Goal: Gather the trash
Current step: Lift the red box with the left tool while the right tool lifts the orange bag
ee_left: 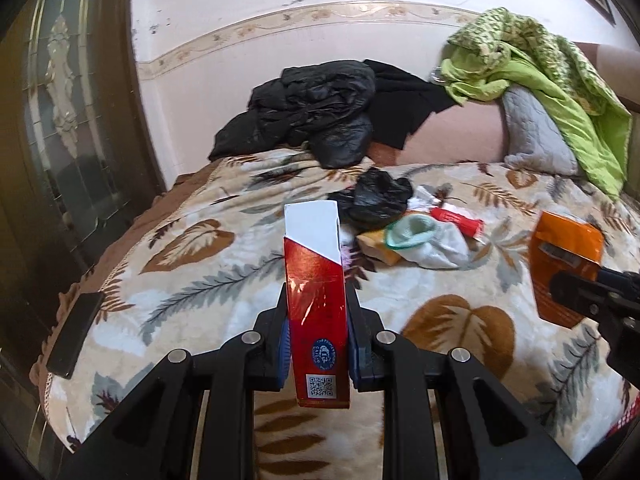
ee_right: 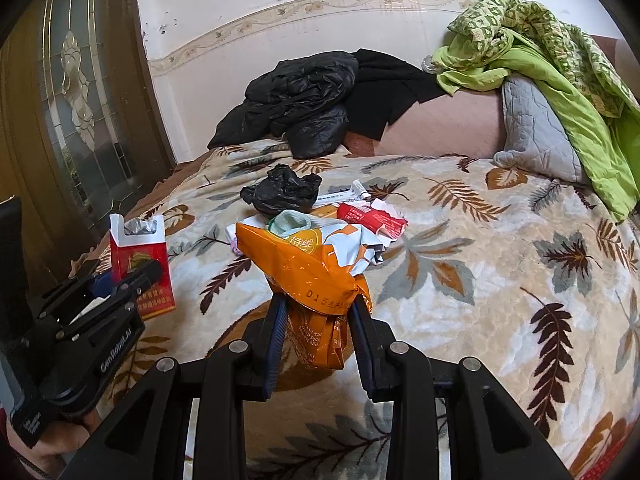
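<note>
My left gripper (ee_left: 316,304) is shut on a red and white cigarette box (ee_left: 316,292), held upright above the bed; the box also shows in the right wrist view (ee_right: 140,260) with its lid open. My right gripper (ee_right: 320,312) is shut on a crumpled orange snack bag (ee_right: 316,268), which also shows in the left wrist view (ee_left: 564,264). On the leaf-patterned blanket (ee_right: 480,280) lie a crumpled black plastic bag (ee_right: 282,192), a torn red packet (ee_right: 372,216), a white and mint sock (ee_left: 424,240) and a white tube (ee_right: 344,194).
A black jacket (ee_right: 304,96) and black cloth lie at the head of the bed. A green quilt (ee_right: 560,64) drapes over a grey pillow (ee_right: 532,128) at the right. A dark phone (ee_left: 76,332) lies at the bed's left edge. A glazed wooden door (ee_right: 68,92) stands on the left.
</note>
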Demonstrator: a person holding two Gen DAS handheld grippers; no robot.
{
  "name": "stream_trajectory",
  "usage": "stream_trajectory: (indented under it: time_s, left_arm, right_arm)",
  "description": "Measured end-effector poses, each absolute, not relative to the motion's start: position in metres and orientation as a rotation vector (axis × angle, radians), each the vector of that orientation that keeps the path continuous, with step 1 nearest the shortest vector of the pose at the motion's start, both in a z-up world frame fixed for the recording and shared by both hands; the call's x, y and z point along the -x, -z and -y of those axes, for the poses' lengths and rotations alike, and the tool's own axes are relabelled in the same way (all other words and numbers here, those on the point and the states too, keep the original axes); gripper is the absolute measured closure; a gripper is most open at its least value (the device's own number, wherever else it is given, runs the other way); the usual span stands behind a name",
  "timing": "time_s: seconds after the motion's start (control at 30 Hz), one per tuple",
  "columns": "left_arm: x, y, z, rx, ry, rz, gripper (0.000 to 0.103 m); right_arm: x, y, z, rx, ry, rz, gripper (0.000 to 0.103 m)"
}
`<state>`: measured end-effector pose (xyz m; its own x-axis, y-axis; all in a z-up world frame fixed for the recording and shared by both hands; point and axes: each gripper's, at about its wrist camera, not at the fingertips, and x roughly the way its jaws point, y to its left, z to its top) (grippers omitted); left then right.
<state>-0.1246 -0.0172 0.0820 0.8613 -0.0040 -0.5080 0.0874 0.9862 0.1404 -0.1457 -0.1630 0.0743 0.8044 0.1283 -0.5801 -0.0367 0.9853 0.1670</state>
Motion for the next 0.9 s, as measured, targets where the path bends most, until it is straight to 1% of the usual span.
stream_trajectory:
  time_s: [0.9]
  left_arm:
    - [0.1194, -0.0796, 0.0074, -0.146, 0.002, -0.544, 0.082]
  right_arm:
    - [0.145, -0.0745, 0.161, -0.149, -0.097, -0.631, 0.069]
